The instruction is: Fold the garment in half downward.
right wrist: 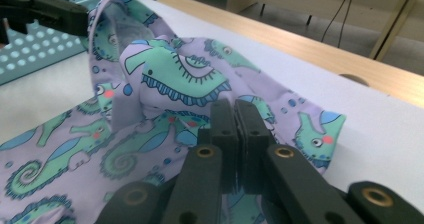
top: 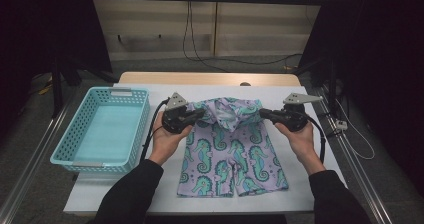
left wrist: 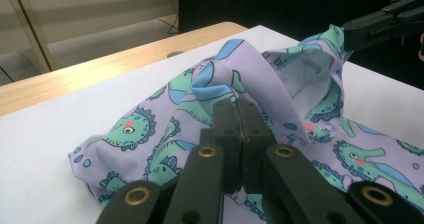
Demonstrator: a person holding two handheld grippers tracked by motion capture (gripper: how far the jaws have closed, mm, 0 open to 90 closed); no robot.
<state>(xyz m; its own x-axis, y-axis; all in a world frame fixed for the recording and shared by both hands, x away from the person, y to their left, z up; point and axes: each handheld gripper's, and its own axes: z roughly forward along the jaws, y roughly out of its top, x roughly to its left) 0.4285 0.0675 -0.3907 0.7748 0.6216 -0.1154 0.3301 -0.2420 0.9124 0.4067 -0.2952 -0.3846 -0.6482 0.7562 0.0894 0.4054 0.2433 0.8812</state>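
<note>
- Shorts, lilac with teal seahorses, spread flat on the white table, legs toward the person, waistband end lifted and bunched at the far side.
- Left gripper clamped shut on the left waistband corner; in the left gripper view jaws pressed together with a fold of fabric pinched at the tips.
- Right gripper likewise closed tight on the right waistband corner; same pinch seen in the right gripper view.
- Likely mid-fold, bringing the waistband over toward the legs.
- Risk of slip: only a thin edge of slick, stretchy cloth held in each pinch; a quick pull could free one corner and drop that side.
- Risk of a skewed fold: uneven travel of the two hands would land the waistband crooked over the legs.
- Risk of dragging: too low a lift would pull the whole garment across the table instead of folding it, rucking the legs.
- Risk of a trapped crease: middle of the waistband sagging between the grippers, apt to crumple under the fold.
- Blue basket well apart at the left, no hindrance.
</note>
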